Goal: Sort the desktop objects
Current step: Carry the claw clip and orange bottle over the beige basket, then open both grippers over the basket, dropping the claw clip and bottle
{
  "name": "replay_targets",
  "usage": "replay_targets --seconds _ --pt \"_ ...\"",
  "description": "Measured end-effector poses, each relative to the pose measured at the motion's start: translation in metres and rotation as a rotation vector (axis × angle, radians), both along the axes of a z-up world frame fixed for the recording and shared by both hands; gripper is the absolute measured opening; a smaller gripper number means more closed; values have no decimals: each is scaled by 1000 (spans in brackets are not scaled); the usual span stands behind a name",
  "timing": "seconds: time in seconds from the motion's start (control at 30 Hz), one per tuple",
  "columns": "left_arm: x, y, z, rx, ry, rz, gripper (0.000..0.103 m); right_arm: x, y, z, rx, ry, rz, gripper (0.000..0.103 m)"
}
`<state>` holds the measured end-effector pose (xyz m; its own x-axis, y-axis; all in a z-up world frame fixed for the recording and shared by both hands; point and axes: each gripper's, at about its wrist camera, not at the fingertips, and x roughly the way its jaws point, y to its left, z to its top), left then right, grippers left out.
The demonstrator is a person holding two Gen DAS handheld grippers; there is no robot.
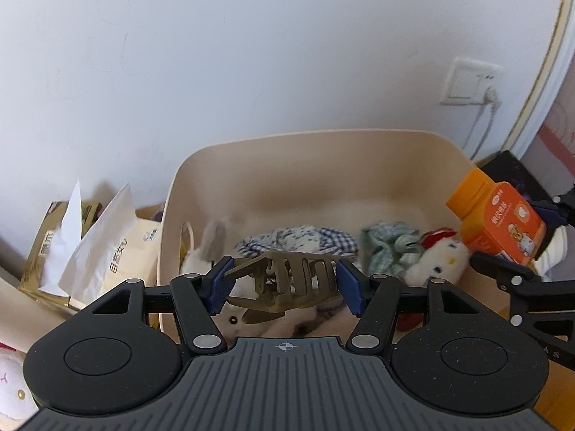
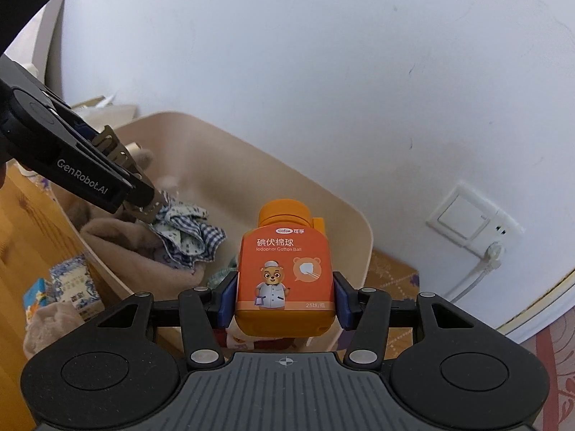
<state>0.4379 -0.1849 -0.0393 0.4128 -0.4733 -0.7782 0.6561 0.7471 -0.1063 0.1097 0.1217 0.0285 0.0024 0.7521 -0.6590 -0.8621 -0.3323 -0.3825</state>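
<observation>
A: Left gripper (image 1: 284, 283) — state?

B: Clamped on an olive hair clip (image 1: 284, 282), blue pads pressing both ends. It hangs over the cream bin (image 1: 323, 151), above the near part of the bin's inside.

A: Right gripper (image 2: 285, 303)?

B: Clenched on an orange bottle (image 2: 285, 273), pads on its two flat sides, cap away from the camera. The bottle sits above the bin's right-hand rim as the left camera shows it (image 1: 497, 224).

A: Below the left jaws?

B: Soft things. Ahead of the clip, a blue checked cloth (image 1: 298, 239); right of that a green checked cloth (image 1: 388, 251) and a white plush toy (image 1: 440, 260). Left of the clip, a fuzzy white toy with a grey ear (image 1: 208, 248).

A: Surface?

B: Wooden tabletop, orange-brown, showing at the left of the right camera (image 2: 32, 237). Left of the left gripper, outside the bin, two tissue packs (image 1: 118, 251) with sheets sticking up.

A: Room?

B: Plain white wall (image 1: 251, 54) right behind the bin. A wall socket (image 1: 470, 82) ahead and to the right, plug in, white cable dropping behind the bin.
</observation>
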Motion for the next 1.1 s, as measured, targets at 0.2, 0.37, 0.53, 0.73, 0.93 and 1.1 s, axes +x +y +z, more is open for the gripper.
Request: replay_targets --seconds 0.2,0.37,0.53,0.73,0.93,1.1 --pt "4 -6 -17 46 17 9 62 -7 11 -21 -39 -30 -17 50" --pt "1 -11 -26 71 27 0 63 -6 16 -31 -64 -23 -22 50" --pt "0 -13 -28 93 28 -1 63 -6 20 -31 -85 -19 -18 50" --pt "-2 -12 -25 103 42 -7 81 2 21 -29 -110 65 -76 60" --pt "-10 -9 -17 106 29 -9 87 5 9 -22 -77 68 -67 85" --pt "-16 -4 -6 92 14 18 89 8 3 -10 -63 95 -78 93"
